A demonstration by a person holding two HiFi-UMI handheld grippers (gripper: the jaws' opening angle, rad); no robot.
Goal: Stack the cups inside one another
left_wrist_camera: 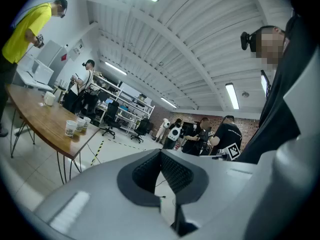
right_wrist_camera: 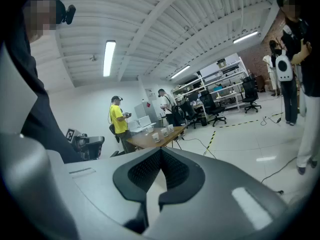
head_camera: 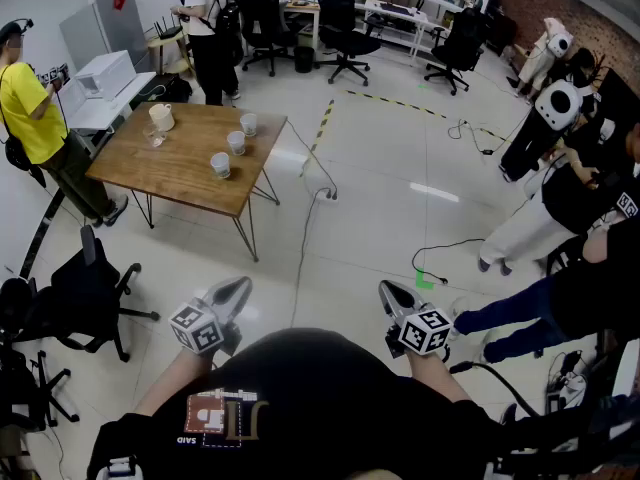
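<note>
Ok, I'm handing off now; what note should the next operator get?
Left gripper: jaws shut, empty, held by the body.
Right gripper: the same.
Near cup, middle cup and far cup stand apart in a row on the table, across the floor from here.
Done: nothing stacked.
Left: walk over, nest all three cups.

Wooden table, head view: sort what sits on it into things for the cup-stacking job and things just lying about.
For the job: three white paper cups, standing apart in a row.
Lying about: cream-coloured jug; small clear glass beside it.
</note>
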